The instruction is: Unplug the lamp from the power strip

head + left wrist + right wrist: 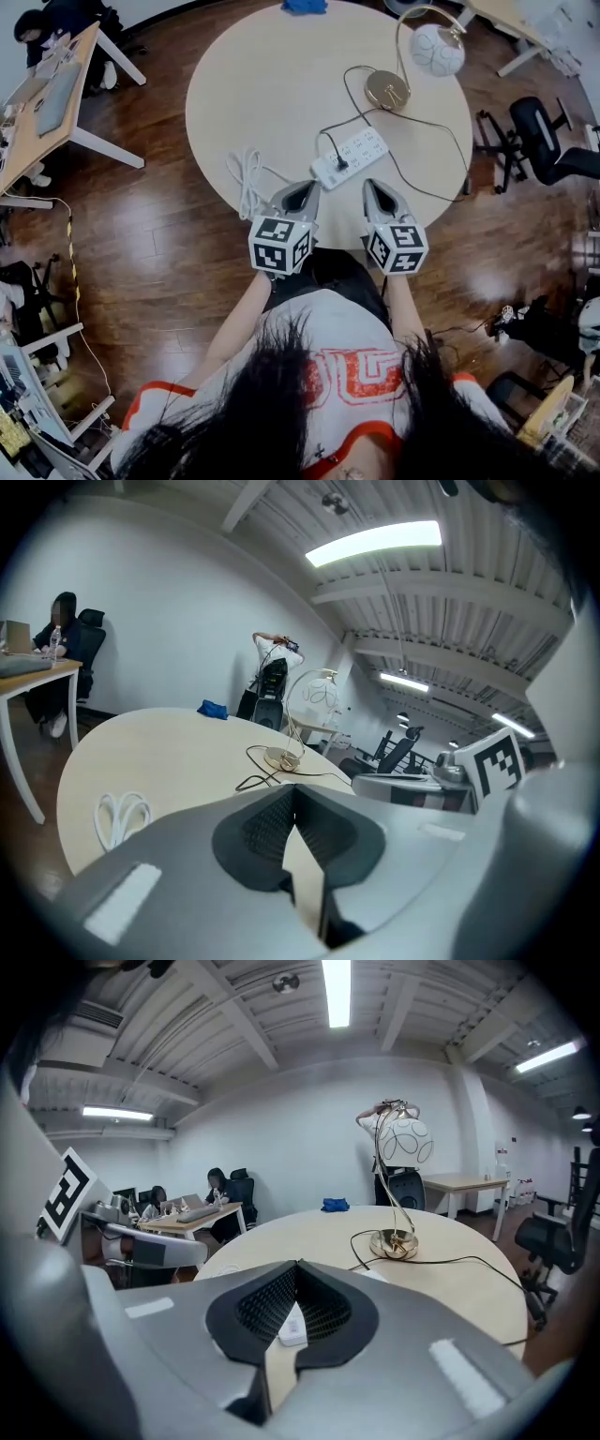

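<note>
On the round beige table (244, 84) stands a lamp with a gold base (386, 89) and a white globe shade (437, 49). Its black cord runs to a black plug (341, 165) seated in the white power strip (352, 155). Both grippers hover above the table's near edge, just short of the strip and touching nothing. My left gripper (305, 187) is shut, its pads meeting at the tips (293, 791) with nothing between them. My right gripper (373, 186) is shut and empty too (298, 1265). The lamp (394, 1241) stands ahead of it.
A coiled white cable (247, 178) lies at the table's near left (120, 815). A blue cloth (304, 6) sits at the far edge. Desks with seated people stand at the left (47, 89), and office chairs (548, 150) at the right.
</note>
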### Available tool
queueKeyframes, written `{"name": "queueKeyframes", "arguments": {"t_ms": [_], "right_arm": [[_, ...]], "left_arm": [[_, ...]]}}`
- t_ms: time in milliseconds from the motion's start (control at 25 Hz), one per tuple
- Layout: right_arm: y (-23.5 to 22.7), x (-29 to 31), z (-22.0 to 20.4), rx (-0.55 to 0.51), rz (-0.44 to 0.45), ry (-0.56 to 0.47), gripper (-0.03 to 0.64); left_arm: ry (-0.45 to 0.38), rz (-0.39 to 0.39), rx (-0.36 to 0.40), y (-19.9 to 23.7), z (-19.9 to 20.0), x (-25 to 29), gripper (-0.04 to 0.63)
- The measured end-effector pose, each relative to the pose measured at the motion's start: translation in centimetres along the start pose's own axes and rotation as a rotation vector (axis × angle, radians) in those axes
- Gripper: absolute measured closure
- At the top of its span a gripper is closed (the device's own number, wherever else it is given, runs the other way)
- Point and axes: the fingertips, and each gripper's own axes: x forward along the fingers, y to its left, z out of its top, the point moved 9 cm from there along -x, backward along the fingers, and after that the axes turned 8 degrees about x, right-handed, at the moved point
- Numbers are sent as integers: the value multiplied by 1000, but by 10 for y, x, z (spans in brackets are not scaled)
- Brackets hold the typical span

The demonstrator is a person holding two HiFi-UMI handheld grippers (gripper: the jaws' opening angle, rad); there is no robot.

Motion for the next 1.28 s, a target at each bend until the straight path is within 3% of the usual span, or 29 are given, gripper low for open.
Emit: {"name": "queueKeyframes", "arguments": {"t_ms": [400,1280], "right_arm": [[13,-28,-11,-6,24,6,615],[11,-84,-45,-94,155,57,617]], "left_arm": [[-25,-17,20,-24,-3,-12,594],[-22,96,-27,-108,-36,-42,594]]}}
